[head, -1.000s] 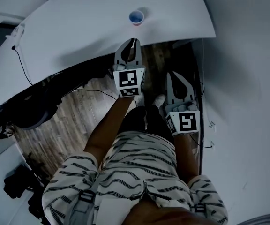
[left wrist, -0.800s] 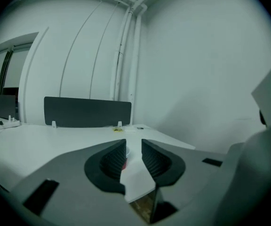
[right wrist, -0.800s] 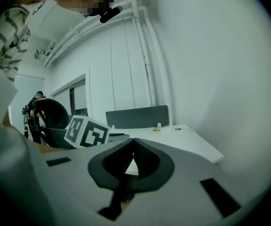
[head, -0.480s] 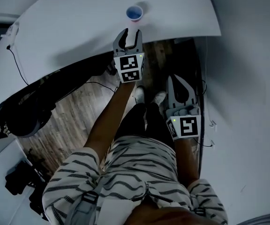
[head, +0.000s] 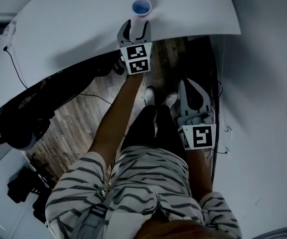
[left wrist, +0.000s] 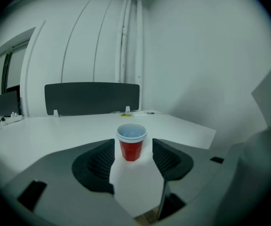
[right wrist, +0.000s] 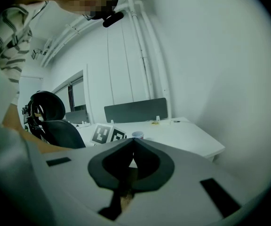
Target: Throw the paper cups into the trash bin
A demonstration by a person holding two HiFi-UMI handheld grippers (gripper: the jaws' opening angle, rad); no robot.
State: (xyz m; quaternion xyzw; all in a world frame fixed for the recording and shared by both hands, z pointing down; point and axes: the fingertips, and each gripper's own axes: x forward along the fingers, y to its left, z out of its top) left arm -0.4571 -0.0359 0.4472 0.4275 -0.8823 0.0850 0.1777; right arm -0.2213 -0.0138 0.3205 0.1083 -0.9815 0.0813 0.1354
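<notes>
We see a white desk point(head: 73, 29) above a wood-plank floor point(head: 66, 128). At the desk's far edge stands a dark partition panel point(left wrist: 91, 98). Behind it, white pipes point(left wrist: 124, 46) climb the white wall point(left wrist: 201, 55). A black office chair point(right wrist: 60, 133) sits beside the desk.

Office.
- Big white desk point(head: 73, 29) at 12 o'clock in head view.
- Dark divider panel point(left wrist: 91, 98) stands on desk's far side, at 11 o'clock in left gripper view.
- Black office chair point(right wrist: 51, 119) at 9 o'clock in right gripper view.
- Plain white wall point(left wrist: 211, 55) at 2 o'clock, pipes point(left wrist: 125, 46) run up corner at 12 o'clock.
- Wood floor point(head: 73, 128) below desk, at 9 o'clock in head view.
</notes>
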